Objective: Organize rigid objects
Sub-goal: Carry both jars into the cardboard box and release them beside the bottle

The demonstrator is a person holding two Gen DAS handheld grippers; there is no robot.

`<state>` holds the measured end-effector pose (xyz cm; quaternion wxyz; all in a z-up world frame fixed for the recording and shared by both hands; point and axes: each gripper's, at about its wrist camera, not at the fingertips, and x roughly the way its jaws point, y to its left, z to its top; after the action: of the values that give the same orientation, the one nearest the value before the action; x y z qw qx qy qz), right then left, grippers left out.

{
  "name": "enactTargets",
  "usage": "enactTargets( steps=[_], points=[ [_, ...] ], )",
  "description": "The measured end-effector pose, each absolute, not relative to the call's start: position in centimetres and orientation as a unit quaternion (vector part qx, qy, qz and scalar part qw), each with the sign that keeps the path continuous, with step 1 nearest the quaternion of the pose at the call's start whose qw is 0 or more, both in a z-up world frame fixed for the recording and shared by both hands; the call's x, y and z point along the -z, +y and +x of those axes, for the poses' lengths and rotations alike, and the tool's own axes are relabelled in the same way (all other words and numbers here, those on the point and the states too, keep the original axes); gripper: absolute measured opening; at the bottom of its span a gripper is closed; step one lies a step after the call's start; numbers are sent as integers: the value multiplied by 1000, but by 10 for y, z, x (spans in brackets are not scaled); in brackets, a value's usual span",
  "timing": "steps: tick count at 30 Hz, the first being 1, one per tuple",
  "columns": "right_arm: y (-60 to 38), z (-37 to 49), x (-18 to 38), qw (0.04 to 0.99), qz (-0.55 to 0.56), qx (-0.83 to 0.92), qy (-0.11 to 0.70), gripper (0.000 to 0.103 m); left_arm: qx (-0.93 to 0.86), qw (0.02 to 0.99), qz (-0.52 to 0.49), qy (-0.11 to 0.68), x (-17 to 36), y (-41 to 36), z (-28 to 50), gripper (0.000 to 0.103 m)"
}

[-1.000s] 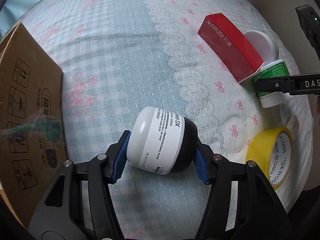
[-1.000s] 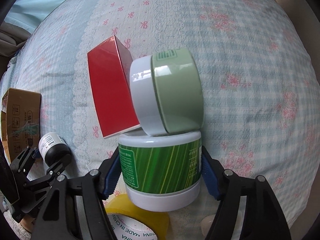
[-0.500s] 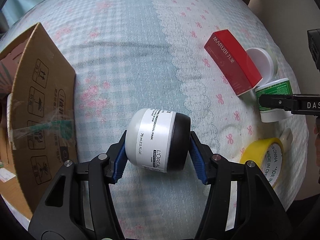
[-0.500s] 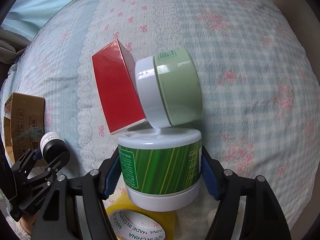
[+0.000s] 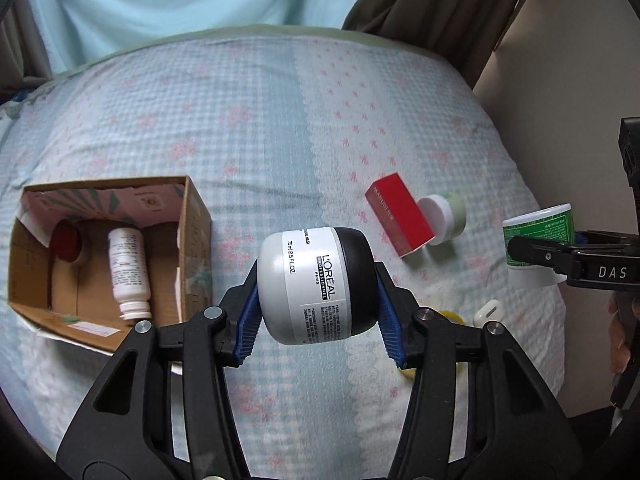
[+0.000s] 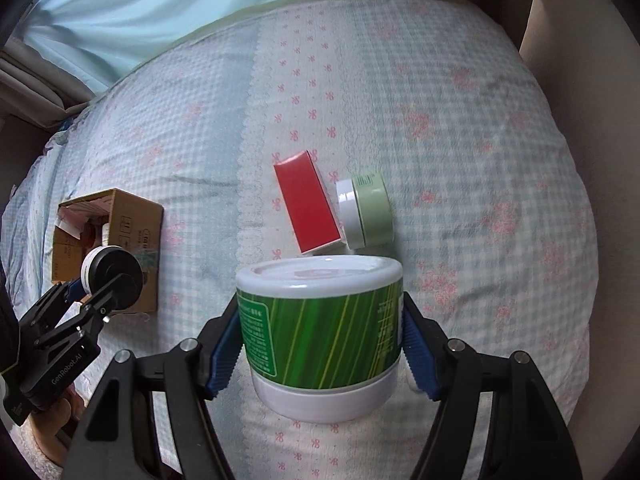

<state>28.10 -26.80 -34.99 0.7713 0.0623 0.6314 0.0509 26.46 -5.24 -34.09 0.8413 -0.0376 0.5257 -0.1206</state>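
2 jars have just come up off the bed [image 5: 248, 128]. The left tongs [image 5: 316, 294] clamp the L'Oréal jar [image 5: 316, 286] on its side, axis crosswise, black lid rightward, near the cardboard box [image 5: 192, 216]; boxing looks next. The right tongs [image 6: 320, 344] clamp the green jar [image 6: 320, 320], upright.

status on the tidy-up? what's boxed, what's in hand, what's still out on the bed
Boxed: a white bottle and a red-capped item lie in the cardboard box. In hand: left gripper clamps the L'Oreal jar; right gripper clamps the green striped tub; both are lifted. Left on the bed: red carton, pale green jar, yellow tape roll, small white item.
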Motion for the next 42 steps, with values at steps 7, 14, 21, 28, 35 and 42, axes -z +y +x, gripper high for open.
enactTargets(
  steps=[7, 14, 21, 28, 35, 42],
  points=[
    [-244, 269, 276, 793, 61, -90, 599, 67, 103, 864, -52, 490, 245, -18, 232, 47],
    [-189, 260, 224, 806, 54, -136, 574, 67, 62, 881, -42, 467, 182, 43, 207, 47],
    [-117, 255, 203, 808, 49, -168, 563, 67, 37, 882, -39, 468, 172, 118, 200, 47],
    [-39, 254, 213, 804, 59, -160, 569, 67, 52, 872, -58, 484, 190, 205, 214, 47],
    [28, 268, 240, 794, 94, -120, 588, 67, 90, 855, -21, 510, 220, 266, 244, 47],
    [86, 280, 279, 776, 120, -92, 612, 67, 125, 834, 5, 538, 260, 296, 271, 47]
  ],
)
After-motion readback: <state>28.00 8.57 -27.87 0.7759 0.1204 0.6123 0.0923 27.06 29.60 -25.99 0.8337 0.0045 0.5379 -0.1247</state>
